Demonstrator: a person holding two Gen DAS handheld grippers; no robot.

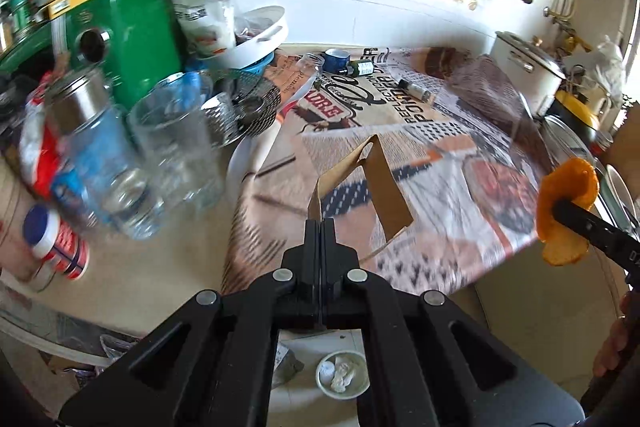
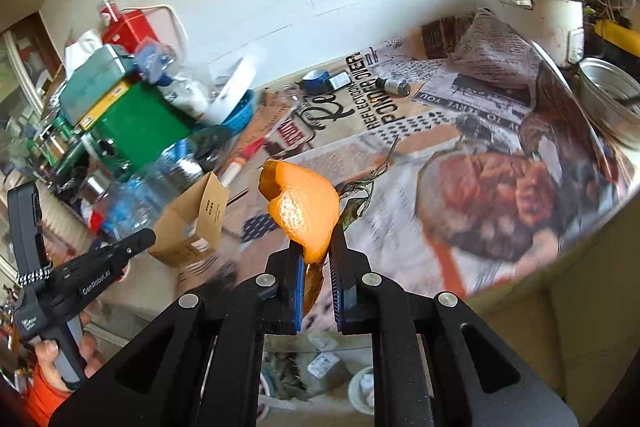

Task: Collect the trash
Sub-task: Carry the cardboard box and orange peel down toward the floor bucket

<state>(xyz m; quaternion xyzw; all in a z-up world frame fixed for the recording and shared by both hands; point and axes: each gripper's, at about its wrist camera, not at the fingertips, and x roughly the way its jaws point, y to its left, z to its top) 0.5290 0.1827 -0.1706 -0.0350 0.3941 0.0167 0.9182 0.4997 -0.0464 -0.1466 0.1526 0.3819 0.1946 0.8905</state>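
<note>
Left gripper (image 1: 320, 223) clamped on a folded brown cardboard piece (image 1: 376, 183) and right gripper (image 2: 316, 247) clamped on a curled orange peel (image 2: 300, 211), both above the newspaper-covered table's (image 2: 480, 131) uncluttered front edge; only the left view shows the clear glass tumbler (image 1: 176, 147).

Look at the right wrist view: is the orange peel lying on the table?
No, the orange peel is held above the table, pinched in the right tongs.

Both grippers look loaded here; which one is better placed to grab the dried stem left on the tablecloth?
Neither right now: the left gripper clamps the cardboard piece, the right gripper the orange peel. After dropping, probably right: the dried stem lies just beyond its fingertips.
</note>
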